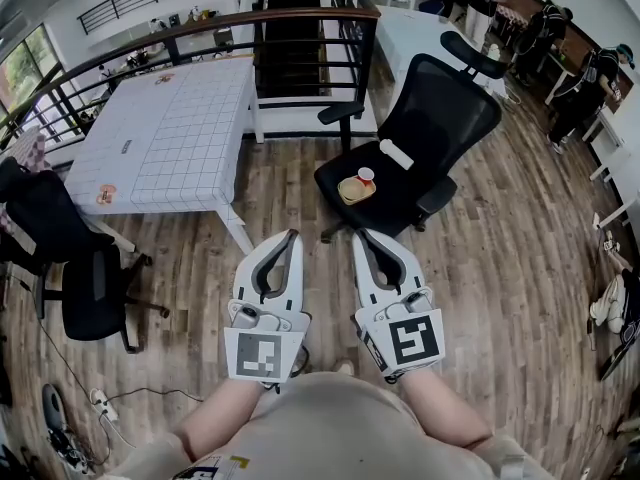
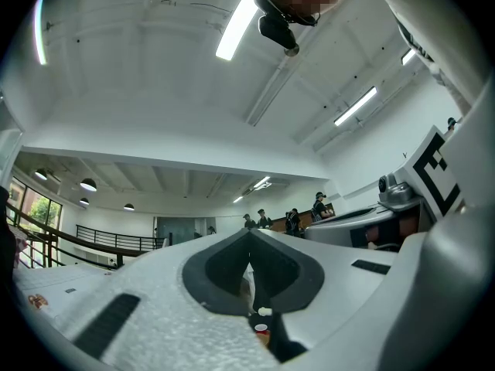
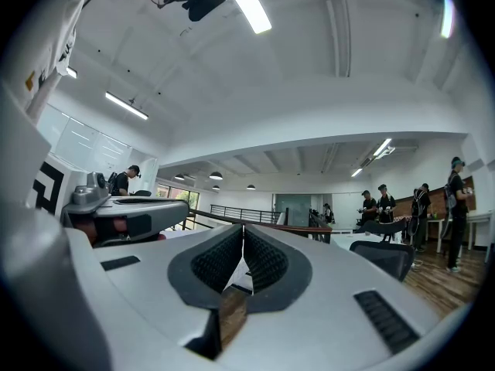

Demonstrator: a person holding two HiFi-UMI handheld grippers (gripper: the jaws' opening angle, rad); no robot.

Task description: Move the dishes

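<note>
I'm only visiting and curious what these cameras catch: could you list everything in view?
Office chair: one, black, centre, ahead of the grippers.
Dish: one, yellow, on that chair's seat.
Cup: one, white and red, at the dish's far edge.
Cylinder: one, white, lying on the seat behind the cup.
Table: one, white grid-patterned top, left.
Second chair: one, black, far left.
Railing: one, dark, behind the table.
People: several, dark clothes, top right.
Left gripper: one, white, shut, empty.
Right gripper: one, white, shut, empty.
</note>
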